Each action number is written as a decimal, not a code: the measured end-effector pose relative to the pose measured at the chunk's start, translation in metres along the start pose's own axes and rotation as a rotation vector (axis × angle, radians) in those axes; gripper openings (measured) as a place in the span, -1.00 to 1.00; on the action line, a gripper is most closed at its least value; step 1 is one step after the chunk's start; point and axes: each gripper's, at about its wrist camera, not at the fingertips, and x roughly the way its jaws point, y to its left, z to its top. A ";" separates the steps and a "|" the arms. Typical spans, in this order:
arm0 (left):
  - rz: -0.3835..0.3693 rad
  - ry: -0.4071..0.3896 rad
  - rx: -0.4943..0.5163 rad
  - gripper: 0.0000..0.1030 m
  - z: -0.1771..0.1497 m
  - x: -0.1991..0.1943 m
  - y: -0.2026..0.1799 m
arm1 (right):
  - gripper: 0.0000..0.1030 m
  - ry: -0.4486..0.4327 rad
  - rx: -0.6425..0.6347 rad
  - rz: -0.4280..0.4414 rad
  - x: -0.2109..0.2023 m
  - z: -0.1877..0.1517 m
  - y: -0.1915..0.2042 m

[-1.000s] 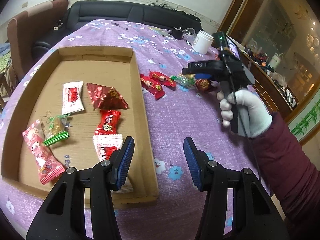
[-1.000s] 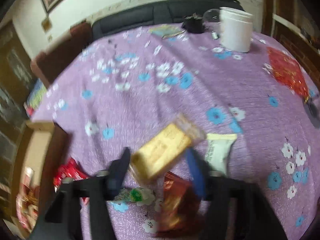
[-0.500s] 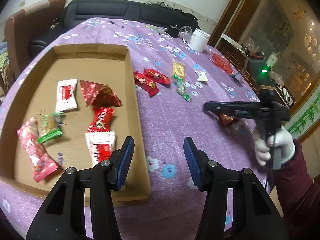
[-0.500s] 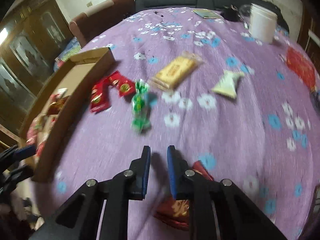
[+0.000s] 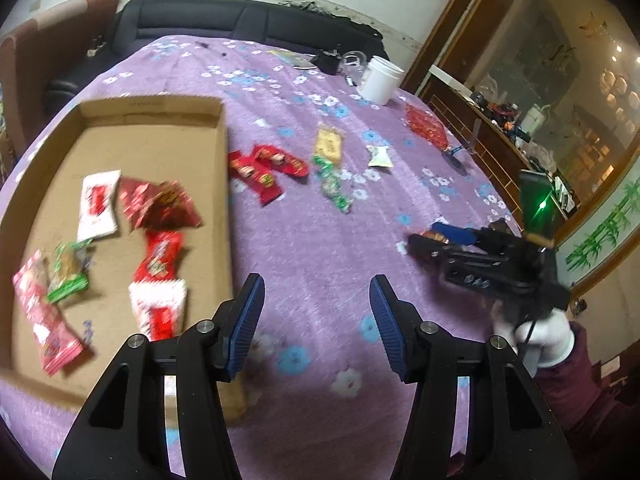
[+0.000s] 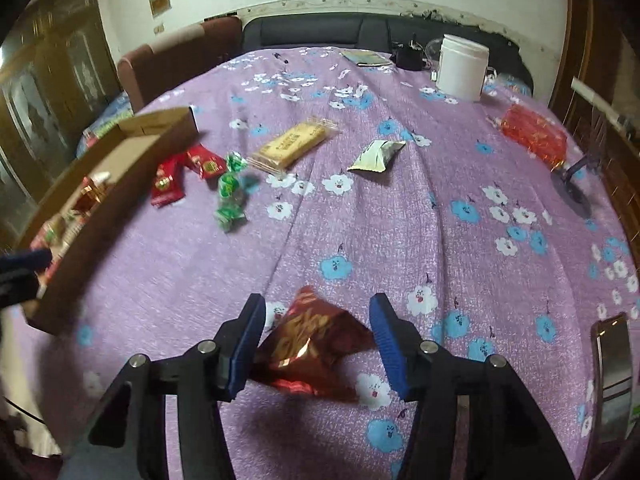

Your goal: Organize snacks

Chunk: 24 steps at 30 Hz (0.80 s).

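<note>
The dark red, gold-printed foil pouch, pyramid-shaped [image 6: 316, 344], lies on the purple flowered tablecloth [image 6: 400, 216] directly between the fingers of your right gripper [image 6: 316, 340]. The jaws have just been opening and now stand parted on either side of the pouch; the blue ribbed pads [image 6: 250, 340] flank it, the left-hand one at or near its edge, with no sign of squeezing, so the pouch appears to rest on the cloth, not in a grip. Straddling it this way sets you up for a pinch across its crumpled body, which will likely yield and slip unless you close near the middle.

Farther out, more loose snacks lie on the cloth: a twisted green-wrapped candy [image 6: 230, 192], two red sachets [image 6: 184, 174] just beside the tray, a flat yellow bar in clear film [image 6: 294, 144] and a pale folded packet [image 6: 376, 156].

The shallow brown cardboard tray [image 5: 224, 184] to the left holds the snacks already sorted, red and white packets among them. Your left gripper [image 5: 316, 320] hangs over the cloth by the tray's near corner, jaws parted and empty, presumably kept clear of the right hand's path to the tray.

A white plastic jar [image 6: 460, 68] stands at the far edge, well apart.
</note>
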 end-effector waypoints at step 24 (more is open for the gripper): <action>0.149 0.129 0.149 -0.24 0.091 0.161 -0.038 | 0.07 -0.120 0.353 0.190 0.000 0.008 -0.073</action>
